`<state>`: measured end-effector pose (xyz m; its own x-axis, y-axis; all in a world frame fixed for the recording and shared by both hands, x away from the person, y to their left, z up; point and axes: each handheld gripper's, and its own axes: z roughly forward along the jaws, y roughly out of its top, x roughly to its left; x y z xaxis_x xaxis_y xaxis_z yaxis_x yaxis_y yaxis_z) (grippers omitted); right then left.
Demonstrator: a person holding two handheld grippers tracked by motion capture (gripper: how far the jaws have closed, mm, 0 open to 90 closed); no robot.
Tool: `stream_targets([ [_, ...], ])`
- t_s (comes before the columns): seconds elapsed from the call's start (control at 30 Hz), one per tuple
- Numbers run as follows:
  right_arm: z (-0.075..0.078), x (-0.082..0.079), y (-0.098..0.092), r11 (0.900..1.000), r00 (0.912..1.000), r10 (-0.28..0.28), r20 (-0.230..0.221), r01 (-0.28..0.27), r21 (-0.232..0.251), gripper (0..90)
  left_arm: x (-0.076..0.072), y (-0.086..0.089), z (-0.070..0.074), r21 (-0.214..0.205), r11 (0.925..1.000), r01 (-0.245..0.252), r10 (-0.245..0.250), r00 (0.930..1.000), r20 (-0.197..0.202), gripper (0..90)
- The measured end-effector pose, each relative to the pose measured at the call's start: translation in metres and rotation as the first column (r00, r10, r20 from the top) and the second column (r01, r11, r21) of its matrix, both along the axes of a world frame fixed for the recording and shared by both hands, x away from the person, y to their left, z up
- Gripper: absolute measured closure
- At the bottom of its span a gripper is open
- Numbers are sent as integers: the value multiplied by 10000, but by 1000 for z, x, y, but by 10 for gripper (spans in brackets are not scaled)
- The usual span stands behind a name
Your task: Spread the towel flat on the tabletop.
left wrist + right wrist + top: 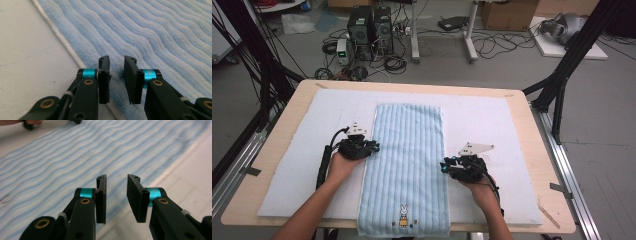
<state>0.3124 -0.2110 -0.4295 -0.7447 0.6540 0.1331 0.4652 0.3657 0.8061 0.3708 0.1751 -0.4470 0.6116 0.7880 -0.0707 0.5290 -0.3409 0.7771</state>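
Note:
A light blue ribbed towel [407, 150] lies flat lengthwise on a white mat [482, 120], with a small rabbit picture [403, 216] at its near end. My left gripper [374, 146] sits at the towel's left edge. In the left gripper view its jaws [116, 60] stand a small gap apart over the towel's hem [72, 52], pressing on nothing. My right gripper [444, 166] is at the towel's right edge. In the right gripper view its jaws [117, 178] are also apart above the towel's border [62, 162], with nothing held.
The mat covers most of a wooden table [537, 150]. Bare mat lies on both sides of the towel [25, 50] [190, 177]. Beyond the table, computers [369, 30], cables and black frame legs [562, 75] stand on the floor.

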Motion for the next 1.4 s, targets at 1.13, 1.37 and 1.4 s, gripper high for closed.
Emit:
stream_targets([
  [1.13, -18, 209, 65, 9048, 9210, -3883, 304, 3874, -1769, 837, -6, 49, 4, -2177, 9756, 287, -94, 9960, 890, 531],
  [1.37, -15, 208, 55, 8474, 8727, -4846, 593, 4852, -2155, 728, -7, 48, 5, -2168, 9755, 366, -165, 9955, 937, 531],
  [1.4, -15, 208, 53, 8556, 8752, -4810, 521, 4816, -1896, 715, -7, 49, 5, -2208, 9747, 337, -133, 9955, 934, 531],
])
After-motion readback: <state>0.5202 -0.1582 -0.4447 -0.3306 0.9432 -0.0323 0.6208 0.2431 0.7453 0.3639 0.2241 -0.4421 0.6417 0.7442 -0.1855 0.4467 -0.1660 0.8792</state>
